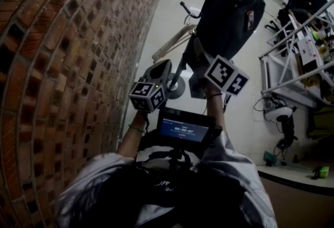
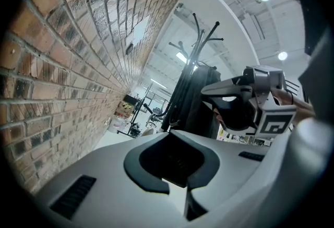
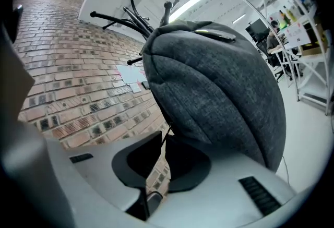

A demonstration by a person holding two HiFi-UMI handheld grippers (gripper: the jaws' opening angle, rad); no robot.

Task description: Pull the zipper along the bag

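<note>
1. The dark grey fabric bag (image 3: 219,81) hangs on a black metal coat stand (image 3: 130,13). It is just right of a red brick wall (image 1: 62,65) and on the far side of both grippers.
2. The right gripper (image 3: 163,141) is up against the bag's lower edge. Its jaws are drawn to a narrow slit, and a thin dark strand (image 3: 167,134) from the bag's edge runs down into that slit at the pad tips.
3. The left gripper (image 2: 175,138) sits left of the right one, nearer the wall and apart from the bag. Its jaws are pulled close together with nothing between them.
4. A small dark screen (image 1: 182,129) sits at the person's chest, on the near side of both grippers.
</note>
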